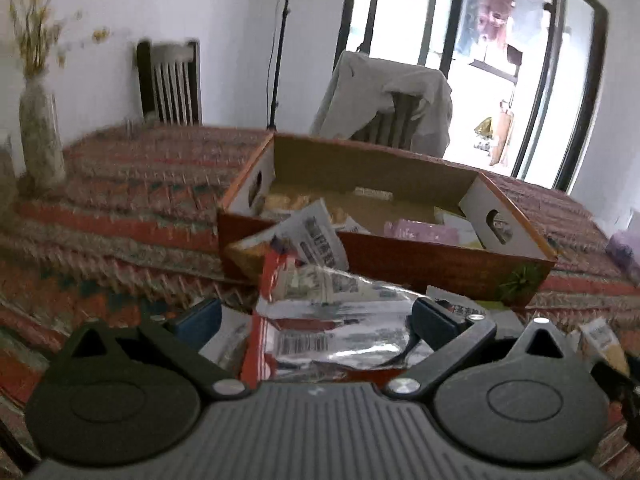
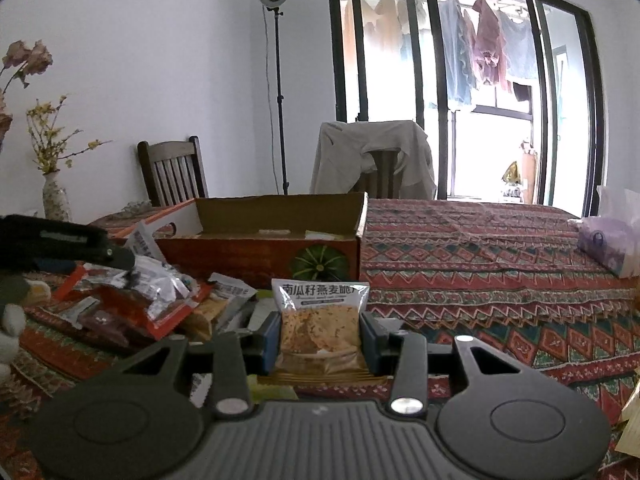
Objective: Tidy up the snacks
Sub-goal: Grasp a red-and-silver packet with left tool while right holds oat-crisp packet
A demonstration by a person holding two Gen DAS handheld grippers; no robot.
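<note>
My left gripper (image 1: 316,312) is shut on a crumpled red and silver snack packet (image 1: 332,332), held just short of the cardboard box (image 1: 400,256). A white printed packet (image 1: 316,232) leans on the box's front wall, and yellow and pink packets lie inside. In the right wrist view my right gripper (image 2: 320,328) is shut on a clear packet of golden oat crisps (image 2: 320,308) with a white printed top, upright between the pads. The box (image 2: 248,256) stands ahead of it. The left gripper (image 2: 80,244) hangs at the left over a heap of loose snacks (image 2: 224,304).
A patterned red cloth (image 2: 480,264) covers the table. A vase with dried flowers (image 2: 56,200) stands at the far left and a purple tissue pack (image 2: 604,244) at the right edge. Behind the table are two chairs, one draped with a grey garment (image 2: 372,156), and a lamp stand (image 2: 280,100).
</note>
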